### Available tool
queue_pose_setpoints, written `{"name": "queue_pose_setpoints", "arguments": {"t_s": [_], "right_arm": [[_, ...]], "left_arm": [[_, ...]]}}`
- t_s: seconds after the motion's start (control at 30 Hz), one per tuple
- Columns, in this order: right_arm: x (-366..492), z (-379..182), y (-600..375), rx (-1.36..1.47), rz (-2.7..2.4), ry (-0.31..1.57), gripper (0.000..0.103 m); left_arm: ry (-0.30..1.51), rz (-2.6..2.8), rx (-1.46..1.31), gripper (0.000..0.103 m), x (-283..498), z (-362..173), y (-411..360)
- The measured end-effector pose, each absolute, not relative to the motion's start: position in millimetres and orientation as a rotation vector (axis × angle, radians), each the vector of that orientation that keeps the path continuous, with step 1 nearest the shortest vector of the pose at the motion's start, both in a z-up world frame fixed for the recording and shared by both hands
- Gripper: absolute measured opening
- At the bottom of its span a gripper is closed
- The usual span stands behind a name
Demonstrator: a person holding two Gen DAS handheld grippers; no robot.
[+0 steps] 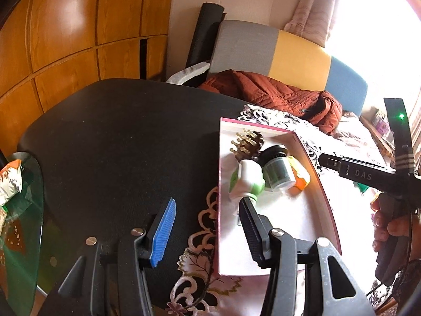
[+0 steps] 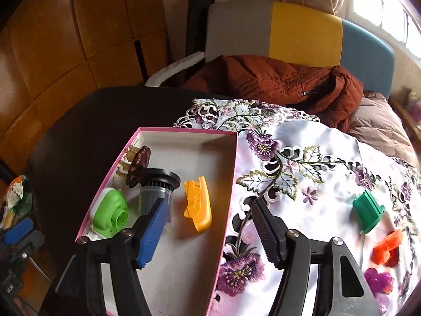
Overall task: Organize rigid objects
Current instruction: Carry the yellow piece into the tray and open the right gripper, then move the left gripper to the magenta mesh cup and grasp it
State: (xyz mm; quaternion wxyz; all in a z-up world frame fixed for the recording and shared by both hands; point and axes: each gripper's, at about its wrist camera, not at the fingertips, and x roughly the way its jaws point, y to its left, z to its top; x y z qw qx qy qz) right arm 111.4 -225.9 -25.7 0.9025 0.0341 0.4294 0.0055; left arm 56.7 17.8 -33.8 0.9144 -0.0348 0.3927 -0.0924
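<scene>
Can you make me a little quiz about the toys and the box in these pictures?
1. True or false: the yellow clip lies inside the pink box.
2. Which thing lies outside the box, on the flowered cloth? A) green piece B) green and white dispenser C) brown hair clip
3. Fill in: the right gripper holds ____ between its fingers.

Key: 1. True. 2. A; the orange piece and purple piece lie out there too. 3. Nothing; its jaws stand open above the box edge.
</scene>
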Motion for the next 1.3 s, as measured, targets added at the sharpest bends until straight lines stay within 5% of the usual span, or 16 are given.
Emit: {"name": "queue_pose_setpoints", "arguments": {"t_s": [0.3,0.8,1.3], "right_arm": [[70.8,-9.9,-253.5,-0.005,-0.023,0.833,0.078],[4.2,11.6,-399.0,0.038,-0.345,0.779,0.083],[-82.9,-24.4,-553.7,0.611,-0.814,0.679,0.087]], "left_arm": [[0.799,-0.23,-0.02,0.051,43.0,-28.3,-6.4],[0.781,-0.37,0.105,0.051,25.7,-20.6,-74.7],[0.813,-0.523,0.241,0.051,11.6,-39.7,-159.7]]}}
